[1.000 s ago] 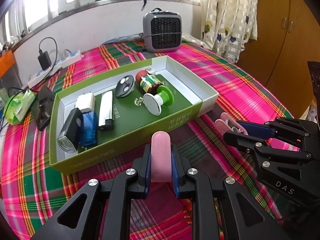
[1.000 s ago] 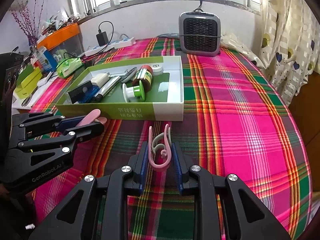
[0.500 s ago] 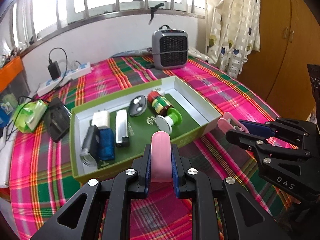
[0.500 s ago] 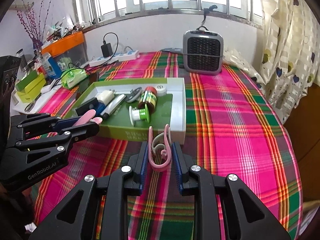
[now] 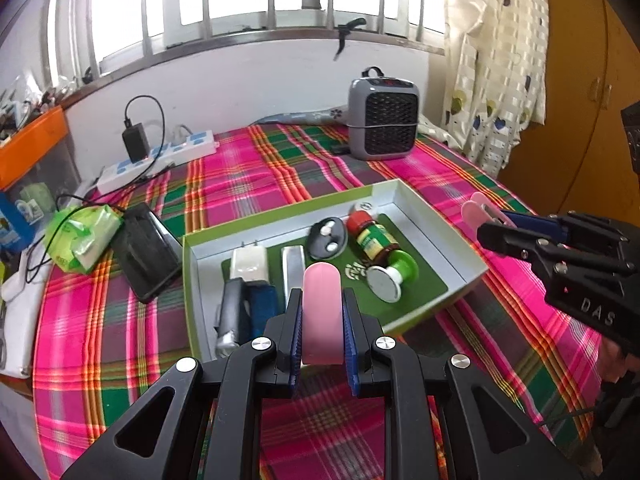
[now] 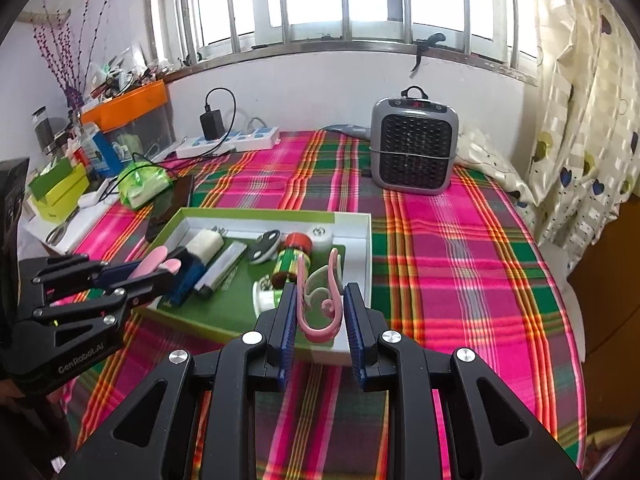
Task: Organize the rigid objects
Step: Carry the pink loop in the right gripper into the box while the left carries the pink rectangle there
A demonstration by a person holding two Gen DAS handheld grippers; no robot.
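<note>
We hold the flat pink plastic piece in the closed left hand-held gripper and the curved pink plastic hook in the closed right hand-held gripper, both above the green-lined cardboard box; next, lower and release inside.

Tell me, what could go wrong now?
The left tool pinches only the end of its pink clip, so it might slip out. The right tool squeezes a thin pink hook that could twist loose. The green box is crowded, so a dropped piece may bump the brown bottle.
</note>
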